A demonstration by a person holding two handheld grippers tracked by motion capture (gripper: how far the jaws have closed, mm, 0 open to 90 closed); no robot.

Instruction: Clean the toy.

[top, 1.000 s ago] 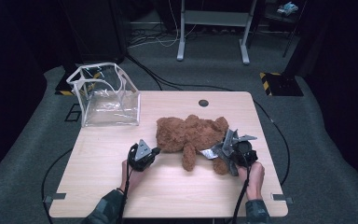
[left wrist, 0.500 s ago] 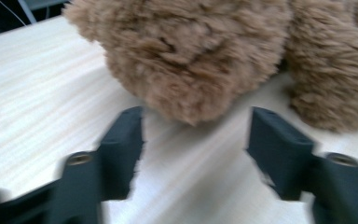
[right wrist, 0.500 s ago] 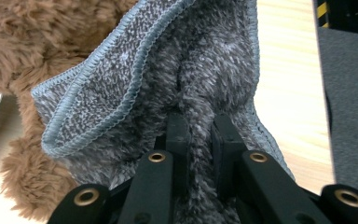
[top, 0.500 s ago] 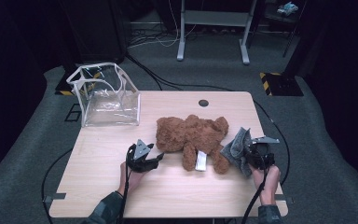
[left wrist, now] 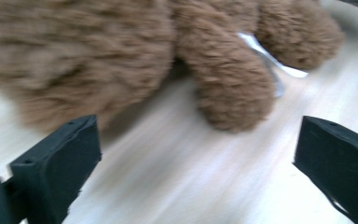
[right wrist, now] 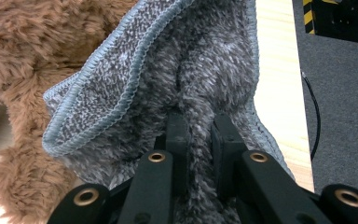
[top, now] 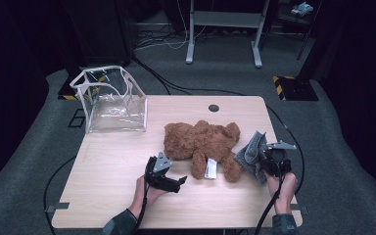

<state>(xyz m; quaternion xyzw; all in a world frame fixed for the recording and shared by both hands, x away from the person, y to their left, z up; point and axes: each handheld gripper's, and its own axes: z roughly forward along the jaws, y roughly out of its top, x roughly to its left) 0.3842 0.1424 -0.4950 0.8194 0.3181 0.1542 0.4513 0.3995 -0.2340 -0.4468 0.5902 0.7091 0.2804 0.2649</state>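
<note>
A brown teddy bear lies on the middle of the wooden table, a white label at its legs. My left gripper rests low on the table just in front of the bear's left side. Its jaws have just been opening and now stand wide, nothing between them. In the left gripper view the gripper faces the bear and its leg a short way off. My right gripper is shut on a grey fluffy cloth right of the bear. The right gripper view has the gripper pinching a fold of the cloth.
A clear plastic bag with white trim stands open at the table's back left corner. A small dark round hole sits near the far edge. Cables trail off both sides onto grey carpet.
The right gripper carried the grey cloth to the right, off the bear's leg. The left gripper pulled back a little from the bear and its jaws opened wide.
</note>
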